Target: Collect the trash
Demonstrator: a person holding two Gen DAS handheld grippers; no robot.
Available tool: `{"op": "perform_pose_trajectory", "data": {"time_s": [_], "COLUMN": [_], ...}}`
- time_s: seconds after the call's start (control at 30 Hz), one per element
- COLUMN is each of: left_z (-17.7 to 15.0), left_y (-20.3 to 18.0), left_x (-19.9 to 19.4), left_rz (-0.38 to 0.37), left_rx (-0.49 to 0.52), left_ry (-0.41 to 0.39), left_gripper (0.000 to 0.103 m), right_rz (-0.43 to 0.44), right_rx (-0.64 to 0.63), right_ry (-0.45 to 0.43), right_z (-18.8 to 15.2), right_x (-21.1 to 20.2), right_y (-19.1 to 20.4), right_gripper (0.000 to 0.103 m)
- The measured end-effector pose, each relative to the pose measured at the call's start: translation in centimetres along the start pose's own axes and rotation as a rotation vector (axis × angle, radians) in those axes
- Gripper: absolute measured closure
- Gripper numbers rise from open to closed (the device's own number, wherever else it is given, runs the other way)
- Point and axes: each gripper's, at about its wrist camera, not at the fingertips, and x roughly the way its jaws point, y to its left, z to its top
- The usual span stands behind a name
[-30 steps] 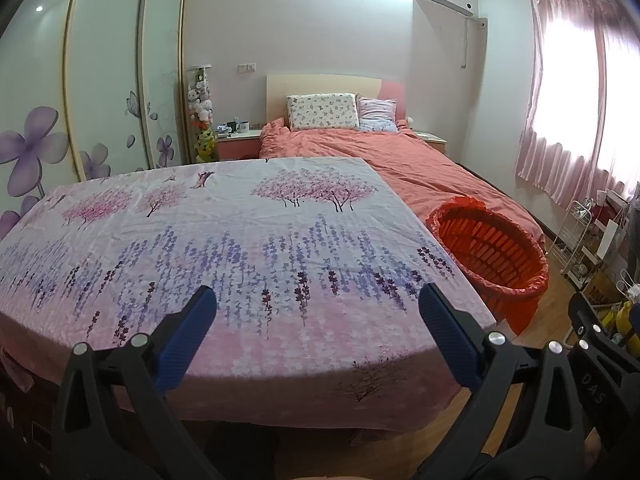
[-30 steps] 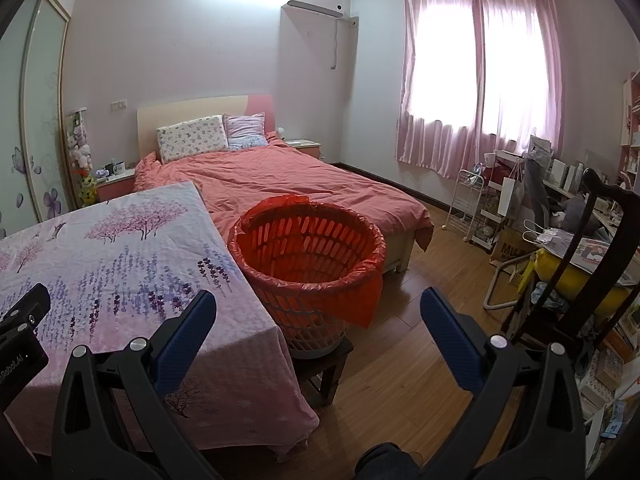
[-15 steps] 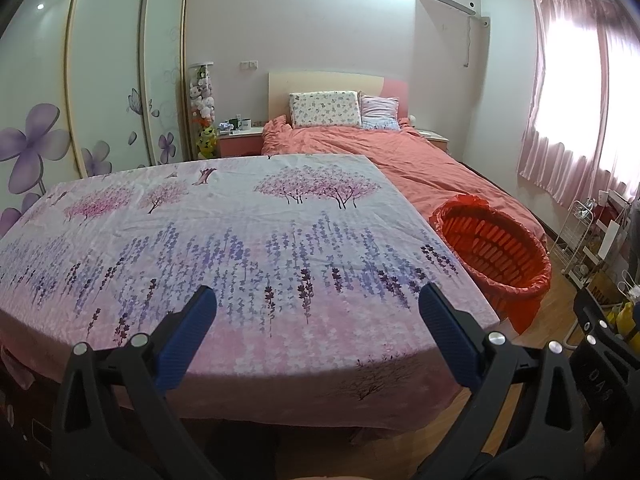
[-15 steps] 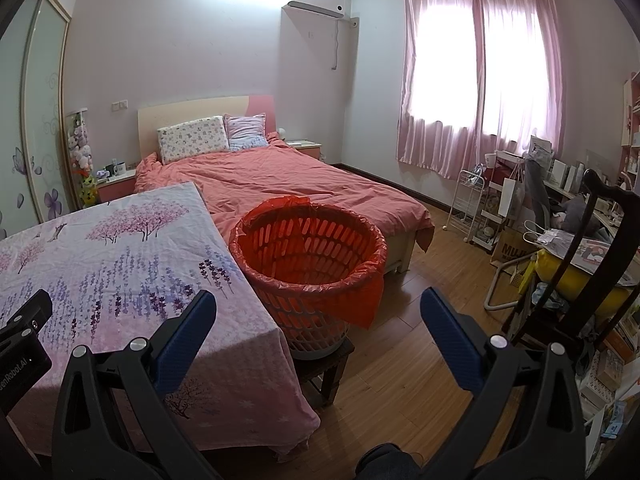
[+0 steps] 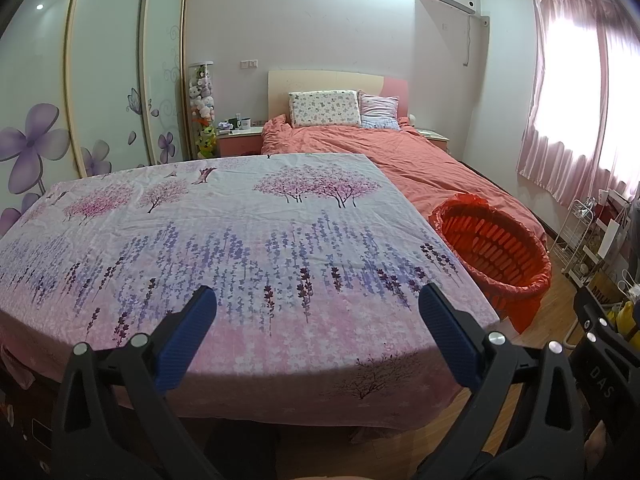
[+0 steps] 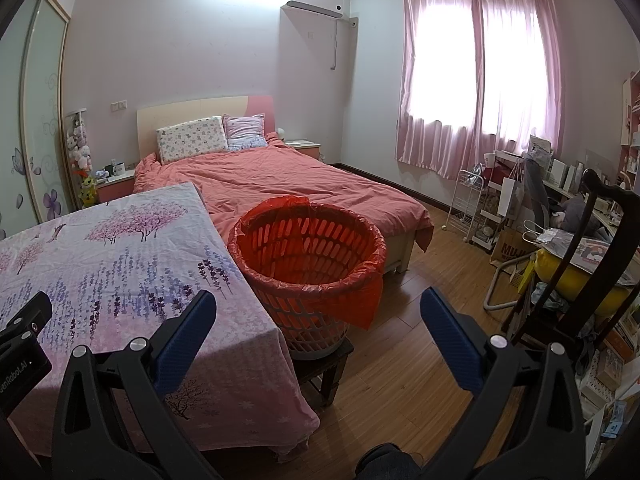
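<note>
A basket (image 6: 308,272) lined with a red plastic bag stands on a small dark stool (image 6: 326,364) beside the table; in the left wrist view the basket (image 5: 492,252) is at the right. The table (image 5: 224,240) wears a floral pink and purple cloth, and I see no trash on it. My left gripper (image 5: 318,320) hovers open over the table's near edge, nothing between its blue pads. My right gripper (image 6: 318,320) is open too, held in front of the basket above the wooden floor. The bottom of the basket is hidden.
A bed (image 6: 280,188) with a coral cover and two pillows lies behind the table and basket. Wardrobe doors (image 5: 104,80) with flower prints line the left wall. A wire rack (image 6: 470,208), a dark chair (image 6: 592,272) and cluttered shelves crowd the right side.
Both views have tilted up a little, so the table and basket sit slightly lower in frame. Both grippers stay open.
</note>
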Motion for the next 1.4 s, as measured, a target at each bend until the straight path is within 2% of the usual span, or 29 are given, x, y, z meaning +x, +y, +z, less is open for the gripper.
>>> {"op": "perform_pose_trajectory", "data": {"time_s": [1.4], "left_z": [-0.37], "left_y": [0.12], "left_x": [0.11], "left_rz": [0.007], "left_rx": [0.004], "left_ry": [0.002], "left_gripper": [0.004], "right_rz": [0.005], "right_rx": [-0.002], "right_ry": [0.003], "right_z": [-0.12], "right_x": [0.08], "right_y": [0.19], "right_gripper": [0.002]}}
